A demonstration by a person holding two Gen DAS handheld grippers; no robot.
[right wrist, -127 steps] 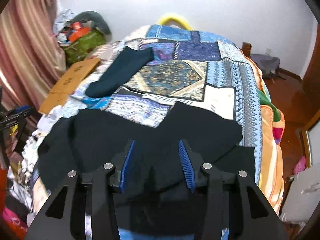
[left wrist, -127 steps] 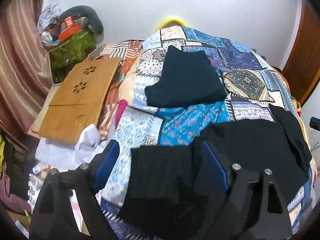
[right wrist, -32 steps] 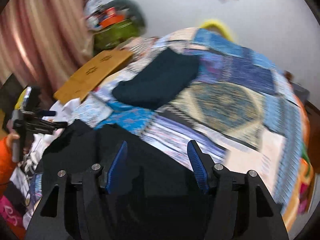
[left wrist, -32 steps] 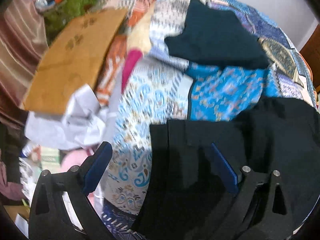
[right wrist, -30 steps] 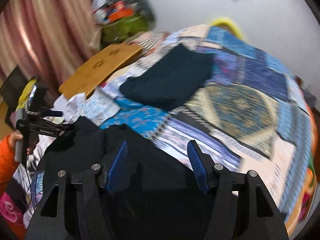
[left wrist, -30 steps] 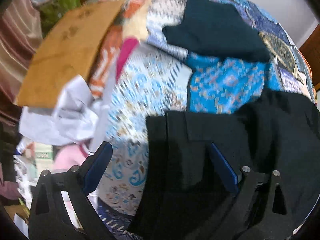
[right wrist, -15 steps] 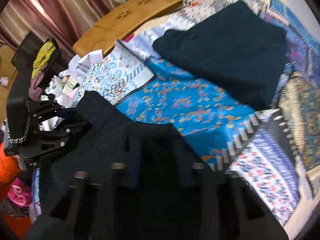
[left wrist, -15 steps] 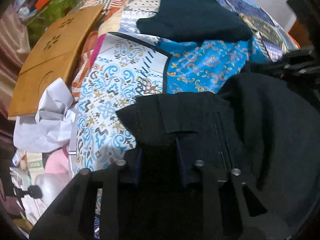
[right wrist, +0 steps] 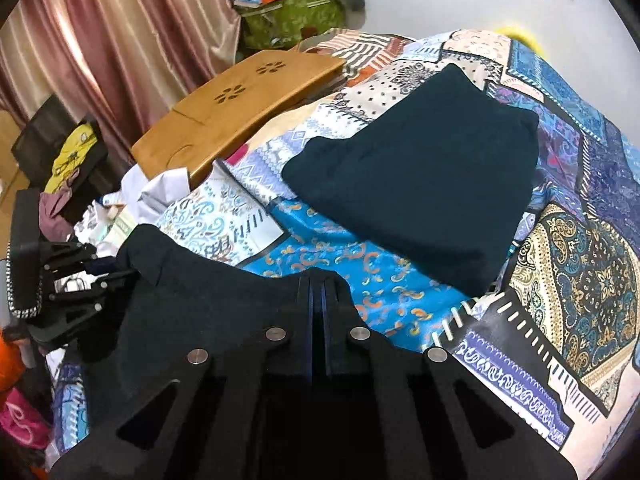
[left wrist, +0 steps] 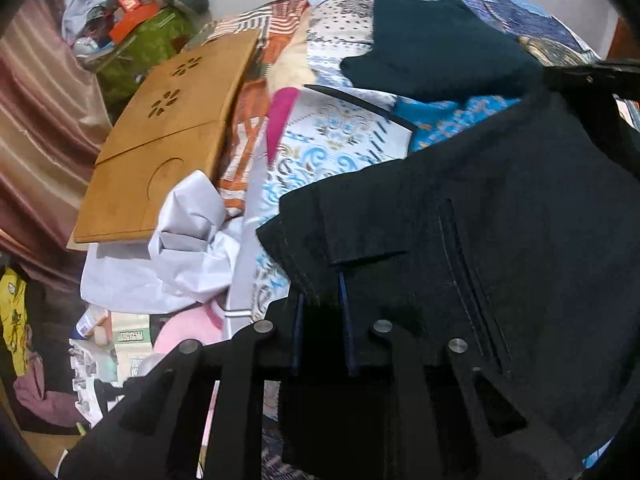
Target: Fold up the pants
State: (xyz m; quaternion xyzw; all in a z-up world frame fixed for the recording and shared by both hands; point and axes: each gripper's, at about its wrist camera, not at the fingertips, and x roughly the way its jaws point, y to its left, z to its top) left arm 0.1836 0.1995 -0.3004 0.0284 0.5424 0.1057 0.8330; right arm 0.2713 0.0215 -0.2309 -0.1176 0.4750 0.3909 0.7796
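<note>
1. Both claws, wide apart a second ago, have now come down onto the black pants (left wrist: 500,220) on the bed (right wrist: 580,280).
2. At the left claw (left wrist: 322,304) the jaws are closing, narrow already, with the waistband corner between the pads.
3. At the right claw (right wrist: 319,300) the jaws are fully closed, pinching the pants' edge.
4. Between the two claws runs the waistband, and the rest of the pants lies under and behind them.
5. Ahead lies the folded dark garment (right wrist: 420,192); I judge the fold goes that way, both hands about equally near.
</note>
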